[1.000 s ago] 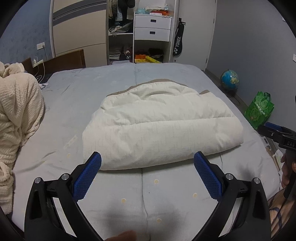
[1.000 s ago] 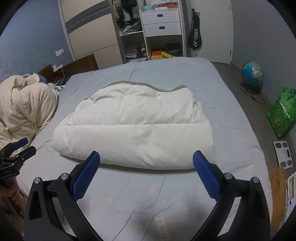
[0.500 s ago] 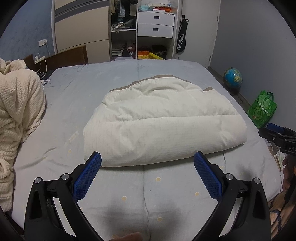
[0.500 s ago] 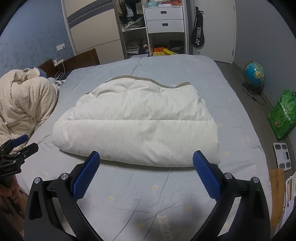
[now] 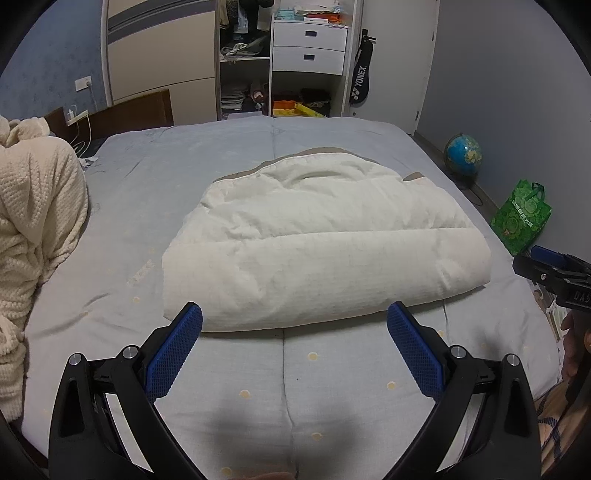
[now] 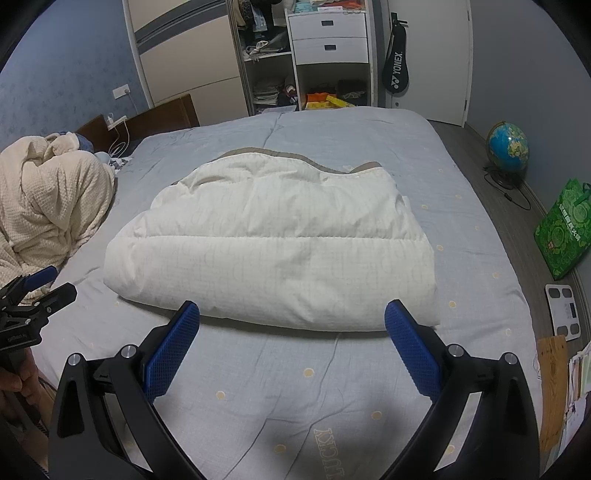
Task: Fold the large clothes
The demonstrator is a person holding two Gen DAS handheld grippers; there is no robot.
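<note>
One bed (image 6: 369,155) carries one folded cream duvet (image 6: 273,254) at its centre and one heap of cream waffle-knit blanket (image 6: 48,206) at nine o'clock. Two claws, the left claw (image 5: 293,325) and right claw (image 6: 291,321), each show two blue pads. At three o'clock: one globe (image 6: 508,147), one green bag (image 6: 561,232), one bathroom scale (image 6: 565,310). At twelve: two white drawers (image 6: 328,35), one racket bag (image 6: 395,70).

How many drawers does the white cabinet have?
2: an upper white drawer and a lower white drawer, stacked in the tall white cabinet behind the bed. More may be hidden.
</note>
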